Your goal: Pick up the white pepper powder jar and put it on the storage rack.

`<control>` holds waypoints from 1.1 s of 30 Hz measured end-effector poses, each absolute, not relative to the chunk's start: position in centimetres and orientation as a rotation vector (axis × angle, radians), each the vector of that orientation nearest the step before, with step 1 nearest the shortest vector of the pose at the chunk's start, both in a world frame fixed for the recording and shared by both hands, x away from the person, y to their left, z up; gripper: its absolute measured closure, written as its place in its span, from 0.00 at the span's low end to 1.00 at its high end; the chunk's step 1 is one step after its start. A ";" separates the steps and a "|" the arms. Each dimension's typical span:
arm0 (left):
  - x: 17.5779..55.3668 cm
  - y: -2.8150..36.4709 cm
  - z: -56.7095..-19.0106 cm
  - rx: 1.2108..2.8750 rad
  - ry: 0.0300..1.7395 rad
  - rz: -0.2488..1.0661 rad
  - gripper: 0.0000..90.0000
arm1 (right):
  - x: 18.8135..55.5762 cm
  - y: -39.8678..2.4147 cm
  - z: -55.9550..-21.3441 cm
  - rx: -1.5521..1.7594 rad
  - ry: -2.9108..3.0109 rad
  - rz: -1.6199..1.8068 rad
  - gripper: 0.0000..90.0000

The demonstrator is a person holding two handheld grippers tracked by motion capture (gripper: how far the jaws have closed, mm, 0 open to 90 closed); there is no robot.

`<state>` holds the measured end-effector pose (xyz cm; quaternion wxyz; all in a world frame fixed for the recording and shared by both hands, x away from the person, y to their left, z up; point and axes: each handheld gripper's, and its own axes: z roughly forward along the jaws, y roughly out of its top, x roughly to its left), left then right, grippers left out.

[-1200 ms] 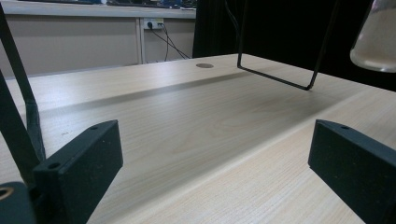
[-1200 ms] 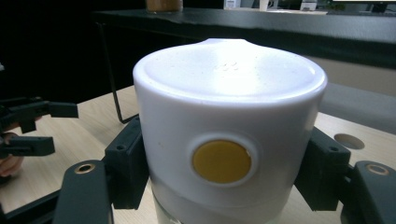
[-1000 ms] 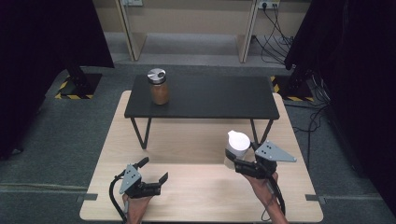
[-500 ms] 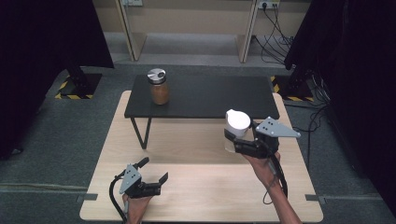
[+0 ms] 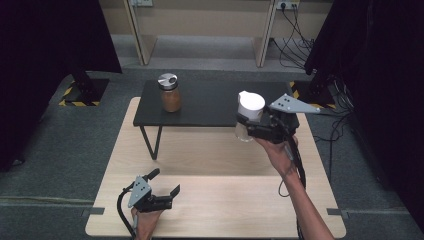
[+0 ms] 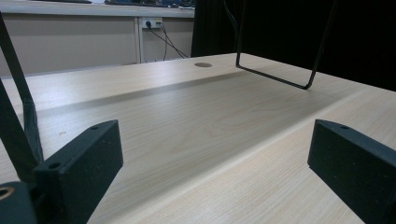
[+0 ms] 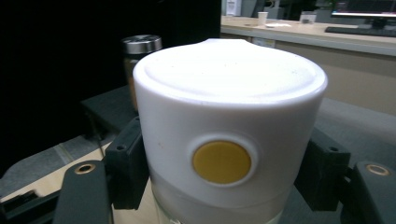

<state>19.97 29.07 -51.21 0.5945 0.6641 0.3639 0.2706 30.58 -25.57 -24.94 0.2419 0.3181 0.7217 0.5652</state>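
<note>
A white-lidded jar (image 5: 248, 116) is held in the right tongs (image 5: 255, 127), up in the air over the far right part of the pale wooden counter (image 5: 215, 200), just in front of the near edge of the small black table (image 5: 210, 105) that stands on it. The jar is kept upright, with its clear lower part seen below the white lid. In the right gripper view the white lid (image 7: 229, 126) is seen very close, and a round yellow spot (image 7: 222, 162) is shown on its front. The two black jaws are pressed against the lid, one on each side, so the jar is gripped tightly. The right tongs are carried by a hand (image 5: 277, 150) whose arm comes in from the bottom right. A second jar (image 5: 169, 93), filled with something brown and closed with a shiny silver lid, is stood on the left part of the small black table, well apart from the held jar. It is also seen behind the white lid in the right gripper view (image 7: 137, 60). The left tongs (image 5: 162, 187) are rested low near the front left of the counter, far from both jars. Their jaws are spread wide, and nothing is held between them. In the left gripper view bare wood is seen between the two black jaws, and a thin black wire leg (image 6: 275, 77) of the small table is seen farther off.
</note>
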 end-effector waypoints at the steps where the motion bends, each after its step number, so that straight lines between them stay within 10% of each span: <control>1: 20.0 29.0 -51.2 1.544 0.847 0.631 0.03 | 30.9 -25.3 -24.7 0.878 1.968 1.539 0.34; 33: 20.0 29.2 -51.2 1.542 0.849 0.619 0.03 | 37.2 -19.9 -24.4 1.044 1.839 1.399 0.34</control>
